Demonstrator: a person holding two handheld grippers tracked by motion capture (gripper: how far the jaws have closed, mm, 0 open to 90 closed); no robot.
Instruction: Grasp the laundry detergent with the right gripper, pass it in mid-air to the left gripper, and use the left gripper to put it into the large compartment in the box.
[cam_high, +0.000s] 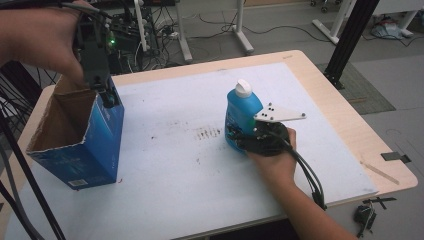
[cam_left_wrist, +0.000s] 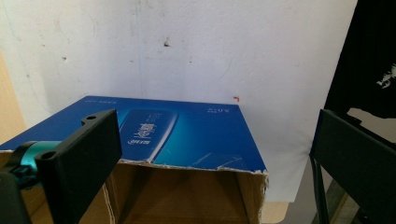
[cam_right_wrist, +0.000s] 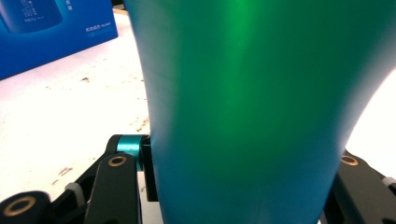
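Note:
A blue bottle (cam_high: 242, 112) with a white cap stands upright near the middle of the white board (cam_high: 175, 165). My right gripper (cam_high: 237, 135) is shut on its lower body from the near side. In the right gripper view the bottle (cam_right_wrist: 243, 112) sits between the two jaws of the right gripper (cam_right_wrist: 243, 186), pads against its sides. An open blue cardboard box (cam_high: 95, 145) stands at the left. My left gripper (cam_high: 107, 95) hangs over its far right corner. In the left gripper view the left gripper (cam_left_wrist: 217, 154) is open, jaws wide apart astride the box (cam_left_wrist: 187, 130) wall.
The board lies on a wooden table (cam_high: 350, 125). Black stand legs (cam_high: 20, 165) cross the left edge by the box. A black post (cam_high: 350, 40) rises beyond the far right corner. Cables and desk legs cover the floor behind. A small black clip (cam_high: 365, 215) lies off the front right.

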